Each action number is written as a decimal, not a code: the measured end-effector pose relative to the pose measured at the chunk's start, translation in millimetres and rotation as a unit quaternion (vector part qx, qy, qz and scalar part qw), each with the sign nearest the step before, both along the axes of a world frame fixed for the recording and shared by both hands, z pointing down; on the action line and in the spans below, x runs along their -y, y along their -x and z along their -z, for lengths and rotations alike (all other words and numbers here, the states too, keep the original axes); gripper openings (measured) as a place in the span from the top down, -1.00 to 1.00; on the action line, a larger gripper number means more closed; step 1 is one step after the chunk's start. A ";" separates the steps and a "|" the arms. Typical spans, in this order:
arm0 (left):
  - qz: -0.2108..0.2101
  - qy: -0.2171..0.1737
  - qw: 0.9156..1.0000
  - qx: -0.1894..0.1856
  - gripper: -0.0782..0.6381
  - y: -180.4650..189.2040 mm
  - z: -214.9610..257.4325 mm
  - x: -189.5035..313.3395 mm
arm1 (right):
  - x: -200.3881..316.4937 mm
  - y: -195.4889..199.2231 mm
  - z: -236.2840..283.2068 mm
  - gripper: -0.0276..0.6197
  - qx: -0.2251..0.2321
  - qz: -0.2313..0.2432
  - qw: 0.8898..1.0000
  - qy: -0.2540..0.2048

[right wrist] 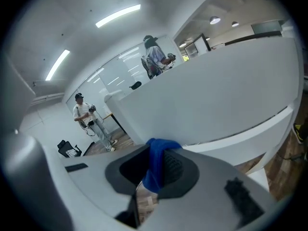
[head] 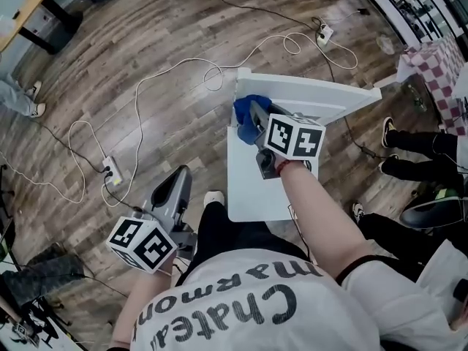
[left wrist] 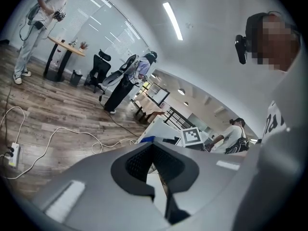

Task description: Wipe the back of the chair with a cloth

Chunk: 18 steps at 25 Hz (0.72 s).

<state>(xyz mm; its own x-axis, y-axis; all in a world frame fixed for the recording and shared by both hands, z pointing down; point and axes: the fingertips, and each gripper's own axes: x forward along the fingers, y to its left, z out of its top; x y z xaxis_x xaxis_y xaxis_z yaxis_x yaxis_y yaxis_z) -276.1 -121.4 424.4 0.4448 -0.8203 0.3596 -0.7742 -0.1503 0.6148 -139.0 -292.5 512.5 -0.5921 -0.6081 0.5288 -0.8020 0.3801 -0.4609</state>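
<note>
A white chair stands in front of me in the head view, its back (head: 322, 93) at the far side and its seat (head: 248, 189) nearer. My right gripper (head: 247, 117) is shut on a blue cloth (head: 245, 107) at the left end of the back, low where it meets the seat. In the right gripper view the cloth (right wrist: 155, 165) is bunched between the jaws of the right gripper (right wrist: 156, 150), and the chair back (right wrist: 216, 95) fills the space just ahead. My left gripper (head: 179, 178) hangs low to the left of the chair, over the floor. In its own view the left gripper (left wrist: 153, 146) is shut on nothing.
White cables run over the wooden floor to a power strip (head: 111, 172) at the left and another (head: 325, 33) beyond the chair. People's legs and shoes (head: 409, 152) are close at the right. A checked tablecloth (head: 439, 64) shows at the far right.
</note>
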 end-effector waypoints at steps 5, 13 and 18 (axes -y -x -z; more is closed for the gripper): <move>-0.001 -0.008 1.000 0.004 0.76 -1.1 4.8 9.0 | 0.9 -22.2 -7.9 0.76 -0.009 -0.028 0.999 0.024; -0.029 -0.005 1.000 0.008 0.76 -28.2 2.8 14.9 | 5.6 -64.7 -8.3 0.76 -0.005 -0.057 0.998 0.025; -0.053 -0.002 0.998 0.012 0.76 -48.9 2.4 19.6 | 9.1 -101.5 -9.9 0.76 -0.005 -0.084 0.996 0.026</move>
